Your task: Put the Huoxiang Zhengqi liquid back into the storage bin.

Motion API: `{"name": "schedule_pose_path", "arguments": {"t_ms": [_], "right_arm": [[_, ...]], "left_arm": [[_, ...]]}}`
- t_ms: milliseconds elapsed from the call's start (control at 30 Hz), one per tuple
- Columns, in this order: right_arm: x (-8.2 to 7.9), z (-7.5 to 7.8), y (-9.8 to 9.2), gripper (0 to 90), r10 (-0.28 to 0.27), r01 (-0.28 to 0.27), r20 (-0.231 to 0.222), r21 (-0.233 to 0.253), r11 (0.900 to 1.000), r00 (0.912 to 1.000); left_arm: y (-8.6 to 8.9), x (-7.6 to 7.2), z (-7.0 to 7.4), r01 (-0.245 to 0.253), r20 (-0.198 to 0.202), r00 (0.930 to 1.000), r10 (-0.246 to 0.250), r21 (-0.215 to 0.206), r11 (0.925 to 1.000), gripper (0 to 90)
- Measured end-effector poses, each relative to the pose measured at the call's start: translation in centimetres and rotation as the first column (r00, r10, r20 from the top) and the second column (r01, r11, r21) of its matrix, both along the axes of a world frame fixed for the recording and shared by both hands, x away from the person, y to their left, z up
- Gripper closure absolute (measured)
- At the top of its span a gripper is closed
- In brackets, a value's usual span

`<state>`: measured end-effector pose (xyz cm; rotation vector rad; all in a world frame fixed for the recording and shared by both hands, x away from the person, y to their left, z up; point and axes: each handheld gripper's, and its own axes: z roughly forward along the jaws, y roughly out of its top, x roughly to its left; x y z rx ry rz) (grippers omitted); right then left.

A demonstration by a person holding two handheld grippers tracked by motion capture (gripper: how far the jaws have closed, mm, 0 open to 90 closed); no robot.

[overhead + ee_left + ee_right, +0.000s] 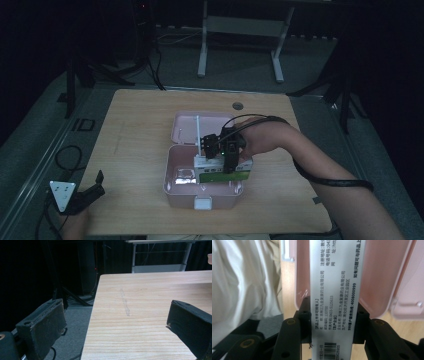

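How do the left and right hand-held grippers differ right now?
The right hand-held gripper is shut on the medicine box; the left hand-held gripper is open and holds nothing. The right is over the open pink case at mid-table; the left is at the near left corner of the table, away from the case. Both have black jaws and are held by the person's hands.

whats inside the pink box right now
Inside the open pink plastic box, the right gripper holds a white and green printed carton at its right half. A small clear item lies at the left. The floor under the carton is hidden.
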<state>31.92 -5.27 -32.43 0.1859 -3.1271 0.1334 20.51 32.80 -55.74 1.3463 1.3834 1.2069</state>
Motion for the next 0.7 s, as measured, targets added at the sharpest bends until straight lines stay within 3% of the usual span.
{"name": "schedule_pose_path", "arguments": {"t_ms": [300, 700], "right_arm": [[0.0, -2.2, 2.1, 61.6, 0.0, -0.001, -0.024, -0.008, 1.0, 0.9997], [0.5, -7.7, 2.3, 61.6, -0.031, 0.03, -0.074, -0.027, 0.999, 0.9968]], "left_arm": [[0.0, 0.0, 0.0, 0.0, 0.002, 1.0, 0.0, -0.003, 1.0, 2.2], [0.0, 0.0, 0.0, 0.005, -0.003, 1.0, -0.005, 0.003, 1.0, 2.2]]}}
